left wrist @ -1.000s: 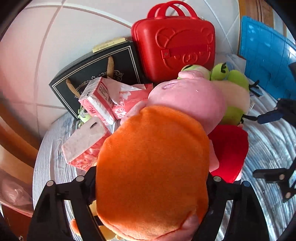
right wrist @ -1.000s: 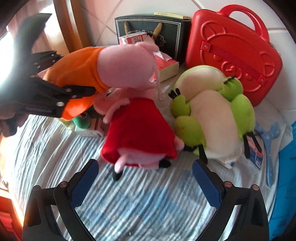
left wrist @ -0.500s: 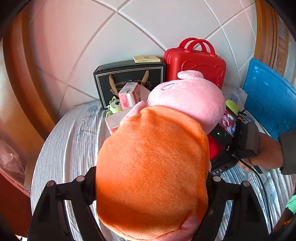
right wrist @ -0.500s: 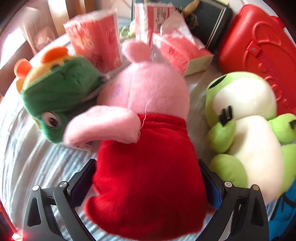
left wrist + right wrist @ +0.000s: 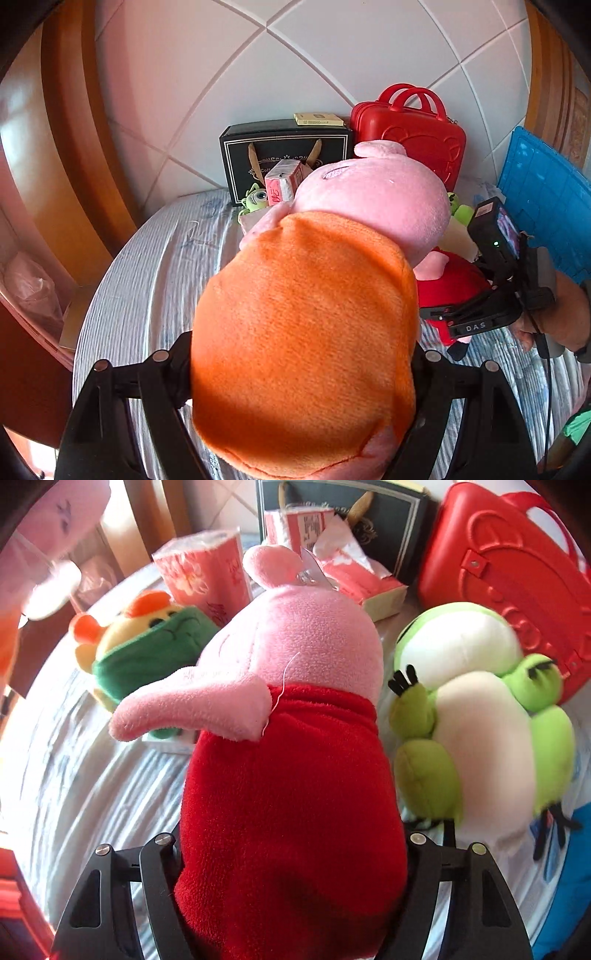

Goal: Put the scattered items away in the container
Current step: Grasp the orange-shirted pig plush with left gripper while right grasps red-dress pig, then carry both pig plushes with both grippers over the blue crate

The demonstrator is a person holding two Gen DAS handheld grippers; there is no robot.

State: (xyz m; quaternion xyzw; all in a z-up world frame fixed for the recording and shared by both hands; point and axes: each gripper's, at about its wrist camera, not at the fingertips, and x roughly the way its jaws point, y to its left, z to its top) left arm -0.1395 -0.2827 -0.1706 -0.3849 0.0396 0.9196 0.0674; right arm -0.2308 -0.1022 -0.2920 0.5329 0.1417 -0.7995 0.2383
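Plush pigs fill both sets of jaws. The left gripper [image 5: 303, 373] is clamped on the orange-dressed pig [image 5: 303, 332], its fingers pressed into the dress on either side, the pink head pointing away toward the wall, the toy lifted above the striped bedcover [image 5: 147, 295]. The right gripper [image 5: 291, 853] has just been closing and now its fingers sit against the flanks of the red-dressed pig [image 5: 288, 794], which lies on the cover with one pink arm stuck out sideways.

Just beside that pig, on its right, lies a green-and-cream frog plush [image 5: 476, 716]; on its left, a small plush in a green hood [image 5: 147, 653]. Beyond them stand pink tissue packs [image 5: 207, 576], one torn open.

At the back against the tiled wall [image 5: 332, 55], a red hard case [image 5: 413, 136] stands upright, shut, so its contents cannot be seen. Next to it stands a black gift box [image 5: 284, 147] with a small yellow box [image 5: 317, 119] on top. A blue crate [image 5: 546, 199] shows at the right edge; I cannot tell what is inside it.
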